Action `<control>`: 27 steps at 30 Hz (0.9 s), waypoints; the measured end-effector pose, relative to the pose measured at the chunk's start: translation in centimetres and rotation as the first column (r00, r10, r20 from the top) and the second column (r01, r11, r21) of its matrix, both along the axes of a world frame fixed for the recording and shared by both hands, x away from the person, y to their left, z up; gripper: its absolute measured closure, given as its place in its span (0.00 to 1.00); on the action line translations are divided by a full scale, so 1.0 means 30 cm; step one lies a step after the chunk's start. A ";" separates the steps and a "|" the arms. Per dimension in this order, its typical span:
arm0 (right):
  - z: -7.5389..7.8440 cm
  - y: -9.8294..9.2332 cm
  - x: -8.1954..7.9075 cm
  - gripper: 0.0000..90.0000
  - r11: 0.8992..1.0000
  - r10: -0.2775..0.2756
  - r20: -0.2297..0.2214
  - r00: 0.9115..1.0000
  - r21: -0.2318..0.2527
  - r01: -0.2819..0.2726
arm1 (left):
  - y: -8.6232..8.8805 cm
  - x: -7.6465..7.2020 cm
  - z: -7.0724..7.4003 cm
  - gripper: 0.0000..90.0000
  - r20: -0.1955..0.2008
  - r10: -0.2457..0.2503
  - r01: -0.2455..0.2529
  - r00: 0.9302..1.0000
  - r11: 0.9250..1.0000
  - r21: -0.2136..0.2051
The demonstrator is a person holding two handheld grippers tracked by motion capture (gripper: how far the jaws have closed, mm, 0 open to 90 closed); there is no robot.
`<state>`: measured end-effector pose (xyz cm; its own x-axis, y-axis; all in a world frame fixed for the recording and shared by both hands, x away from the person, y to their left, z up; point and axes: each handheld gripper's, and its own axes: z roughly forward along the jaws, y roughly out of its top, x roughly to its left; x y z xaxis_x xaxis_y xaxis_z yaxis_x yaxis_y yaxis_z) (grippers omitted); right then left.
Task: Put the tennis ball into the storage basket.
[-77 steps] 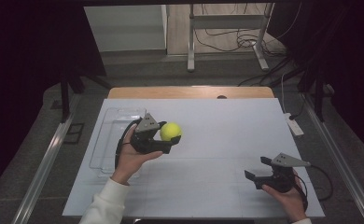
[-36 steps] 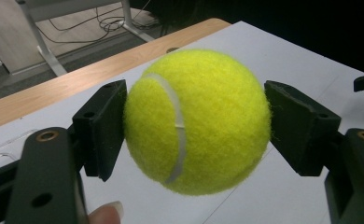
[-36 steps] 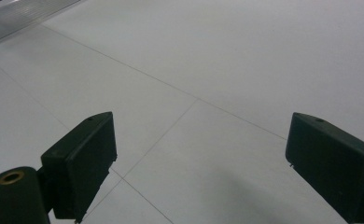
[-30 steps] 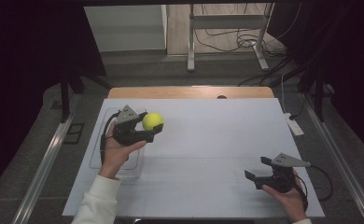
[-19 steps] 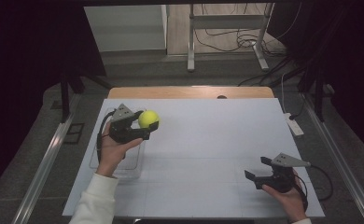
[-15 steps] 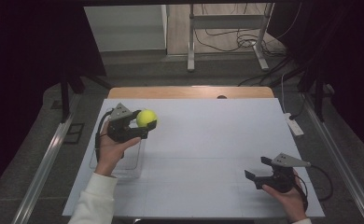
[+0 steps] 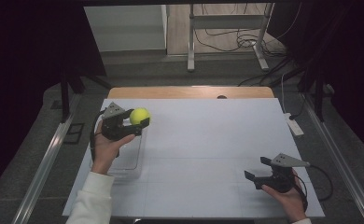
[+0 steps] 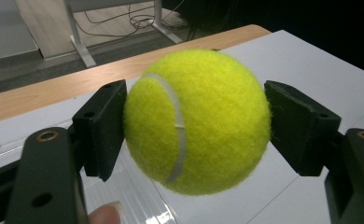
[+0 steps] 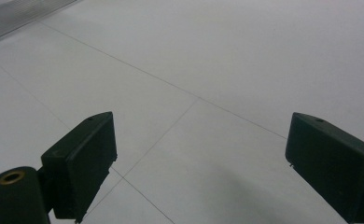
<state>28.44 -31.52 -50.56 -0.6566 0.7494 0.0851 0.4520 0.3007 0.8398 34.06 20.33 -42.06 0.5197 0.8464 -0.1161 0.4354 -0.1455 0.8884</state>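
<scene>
While the left tongs [image 7: 136, 124] hold the tennis ball [image 7: 139, 115] above the clear tray [image 7: 132, 163] at the counter's [image 7: 208, 140] far left, a loose pinch could drop it; right tongs [image 7: 259, 170] stand wide, empty.

table [image 7: 208, 140] middle open, clear bin [image 7: 131, 161] left
</scene>
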 end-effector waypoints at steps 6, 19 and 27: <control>-0.001 0.002 0.000 0.10 1.000 0.000 0.002 1.000 -0.004 0.000 | 0.010 0.005 -0.008 0.29 -0.004 0.019 -0.019 1.000 1.000 0.014; -0.001 0.003 0.000 0.10 1.000 0.004 0.002 1.000 -0.006 -0.004 | 0.037 0.014 -0.017 0.29 -0.007 0.054 -0.054 0.999 0.998 0.014; -0.004 0.005 0.002 0.10 1.000 0.002 0.000 1.000 -0.009 -0.002 | 0.054 0.023 -0.019 0.29 -0.009 0.070 -0.070 0.997 0.998 0.004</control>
<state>28.50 -31.36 -50.67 -0.6582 0.7488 0.0779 0.4511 0.3094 0.8371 34.76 21.96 -42.64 0.4578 0.8813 -0.1170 0.4529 -0.1179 0.8837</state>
